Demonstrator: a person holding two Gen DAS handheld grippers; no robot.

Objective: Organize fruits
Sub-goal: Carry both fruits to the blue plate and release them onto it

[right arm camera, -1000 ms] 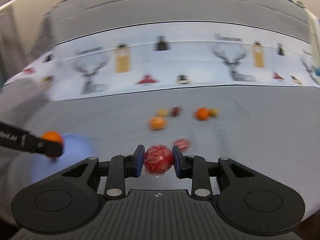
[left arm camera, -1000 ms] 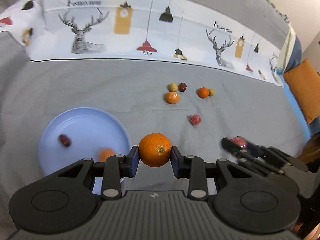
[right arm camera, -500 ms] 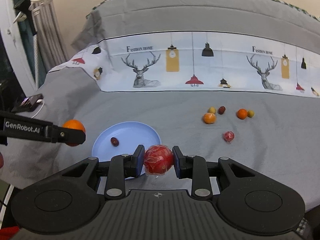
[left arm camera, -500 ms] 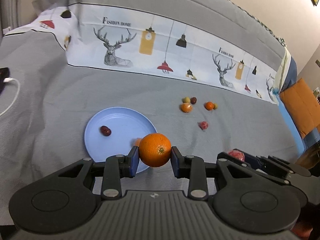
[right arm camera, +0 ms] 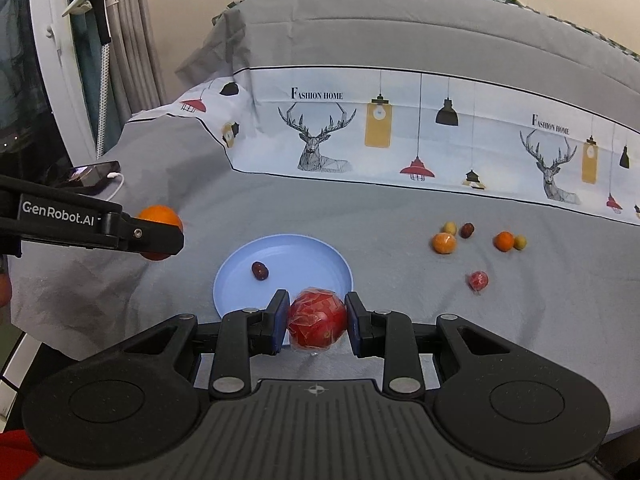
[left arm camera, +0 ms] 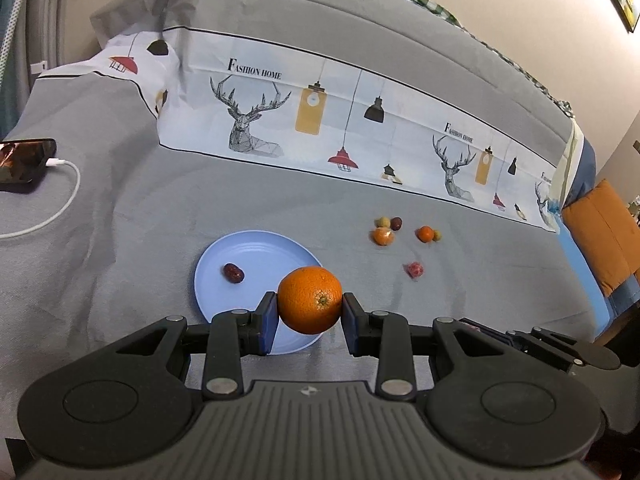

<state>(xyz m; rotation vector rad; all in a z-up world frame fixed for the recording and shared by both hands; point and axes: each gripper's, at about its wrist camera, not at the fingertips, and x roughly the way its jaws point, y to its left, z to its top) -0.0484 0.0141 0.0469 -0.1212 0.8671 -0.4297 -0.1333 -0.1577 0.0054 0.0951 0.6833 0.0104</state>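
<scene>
My left gripper (left arm camera: 310,312) is shut on a large orange (left arm camera: 310,299), held in the air over the near right rim of the blue plate (left arm camera: 240,248). My right gripper (right arm camera: 317,320) is shut on a red fruit wrapped in clear film (right arm camera: 317,318), near the plate's (right arm camera: 304,256) front edge. A dark red date (left arm camera: 233,273) lies on the plate (right arm camera: 260,270). In the right wrist view the left gripper (right arm camera: 160,236) with its orange (right arm camera: 158,216) shows at the left. Part of the right gripper shows at the lower right of the left wrist view.
On the grey bedspread right of the plate lie several small fruits: two tangerines (right arm camera: 444,243) (right arm camera: 504,241), a wrapped red fruit (right arm camera: 478,281), a dark date (right arm camera: 467,230). A phone (left arm camera: 24,164) on a white cable lies far left. An orange cushion (left arm camera: 604,236) is at the right.
Both grippers have pulled back and risen with their fruits, so the plate and loose fruits look smaller and farther. The small orange fruit on the plate is now hidden behind the held orange.
</scene>
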